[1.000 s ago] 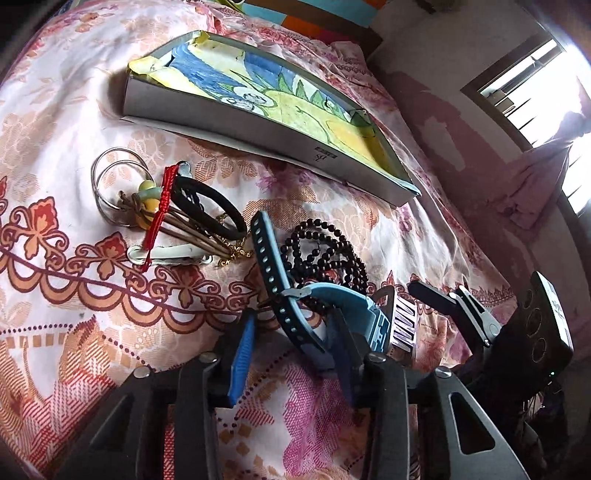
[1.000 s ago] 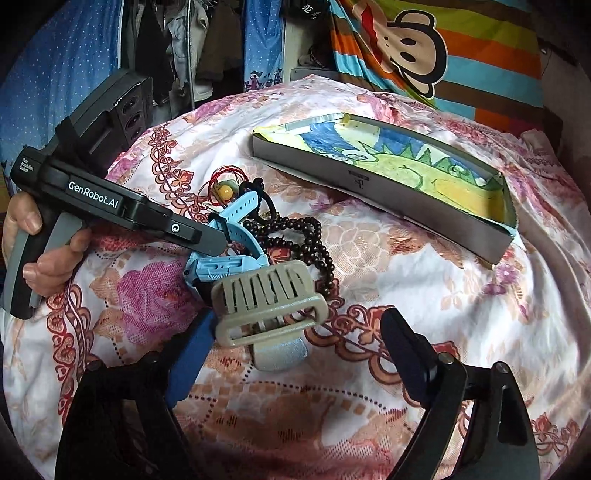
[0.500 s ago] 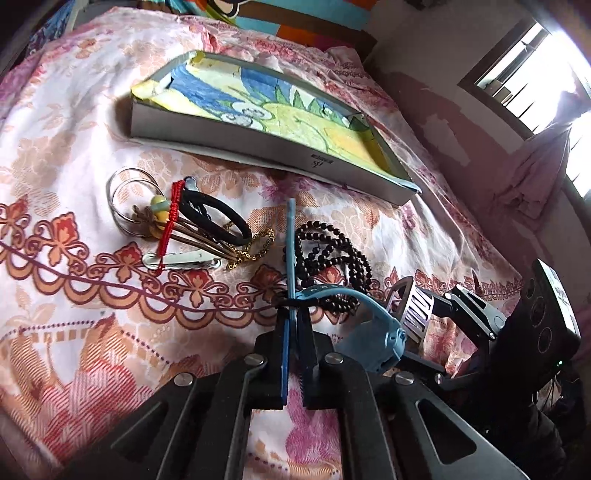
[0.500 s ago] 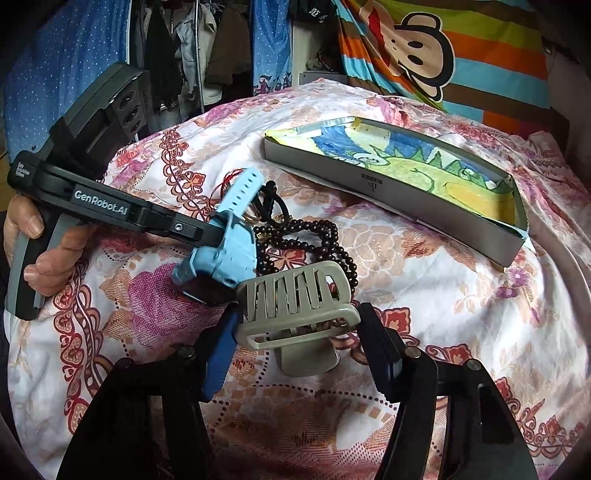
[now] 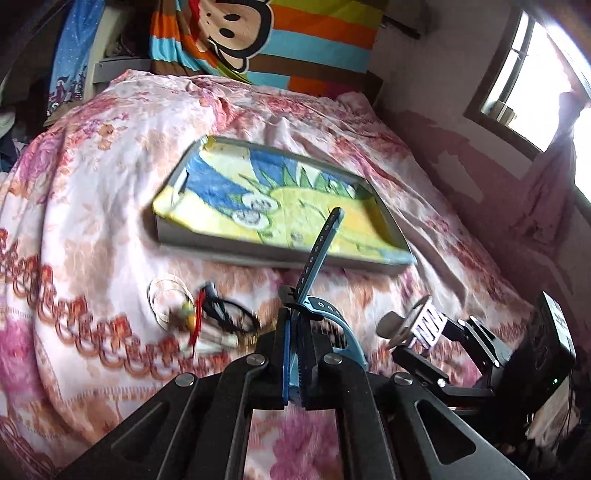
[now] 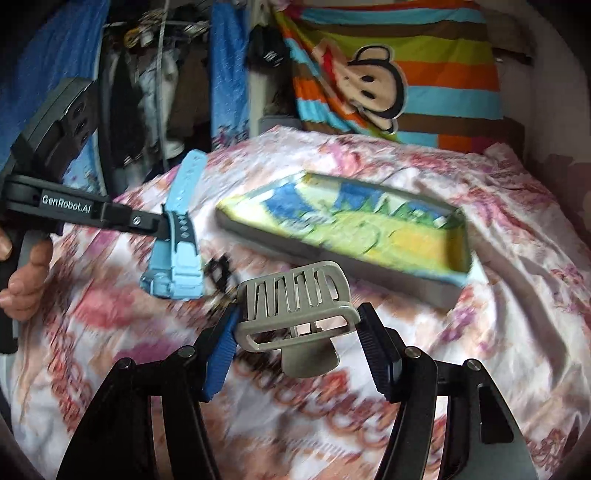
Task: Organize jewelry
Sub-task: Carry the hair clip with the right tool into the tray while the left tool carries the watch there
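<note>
My left gripper [image 5: 295, 332] is shut on the strap of a light-blue watch [image 5: 319, 251], which is lifted off the bed with one strap end sticking up. In the right wrist view the watch [image 6: 177, 258] hangs from the left gripper [image 6: 164, 225], held by a hand [image 6: 26, 280]. My right gripper [image 6: 299, 314] is shut on a grey hair claw clip [image 6: 291, 291], held above the bedspread; the clip [image 5: 424, 325] also shows at the right of the left wrist view. A grey tray [image 5: 236, 245] lined with a blue-green-yellow drawing lies beyond both grippers.
On the floral bedspread to the left lie silver bangles [image 5: 166, 299], a red cord [image 5: 197, 314] and a black hair tie [image 5: 229, 314]. A striped monkey blanket [image 5: 240, 33] hangs at the bed's head. A window [image 5: 517, 85] is at the right, hanging clothes [image 6: 147, 92] at the left.
The left jaws closed on the watch strap and the right jaws closed on the hair clip. Both grippers then rose off the bed with their objects and tilted upward.
</note>
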Motion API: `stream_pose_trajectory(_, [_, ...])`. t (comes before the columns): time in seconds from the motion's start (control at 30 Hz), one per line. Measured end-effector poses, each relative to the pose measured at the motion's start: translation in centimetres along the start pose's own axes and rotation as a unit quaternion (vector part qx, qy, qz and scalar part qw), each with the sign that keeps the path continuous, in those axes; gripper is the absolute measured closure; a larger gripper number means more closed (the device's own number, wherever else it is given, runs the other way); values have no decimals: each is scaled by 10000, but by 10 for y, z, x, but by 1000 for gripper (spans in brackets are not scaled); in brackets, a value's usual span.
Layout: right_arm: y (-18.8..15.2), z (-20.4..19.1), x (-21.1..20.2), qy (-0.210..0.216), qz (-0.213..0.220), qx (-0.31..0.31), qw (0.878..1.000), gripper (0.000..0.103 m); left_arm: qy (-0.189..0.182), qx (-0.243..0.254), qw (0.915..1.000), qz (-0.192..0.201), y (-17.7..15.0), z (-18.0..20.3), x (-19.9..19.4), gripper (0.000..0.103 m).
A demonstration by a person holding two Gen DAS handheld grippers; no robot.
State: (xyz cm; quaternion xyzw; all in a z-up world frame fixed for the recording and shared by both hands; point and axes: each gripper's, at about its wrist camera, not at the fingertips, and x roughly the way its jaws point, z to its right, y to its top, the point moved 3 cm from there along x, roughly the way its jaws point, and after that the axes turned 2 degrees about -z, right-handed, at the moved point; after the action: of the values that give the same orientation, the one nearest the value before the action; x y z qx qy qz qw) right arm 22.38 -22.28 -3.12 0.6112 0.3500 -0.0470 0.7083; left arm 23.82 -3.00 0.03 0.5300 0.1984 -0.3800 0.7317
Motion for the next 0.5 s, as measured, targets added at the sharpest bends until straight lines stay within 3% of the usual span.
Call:
stream_pose_trajectory(0.3, [49,70,51,-770,354,927,9921,45,329,-254,9944,974,84,7,37,100])
stream_pose_trajectory(0.5, [39,90,90,-841,187,1313,9876,45,449,-382,9949,821,95,7,89,100])
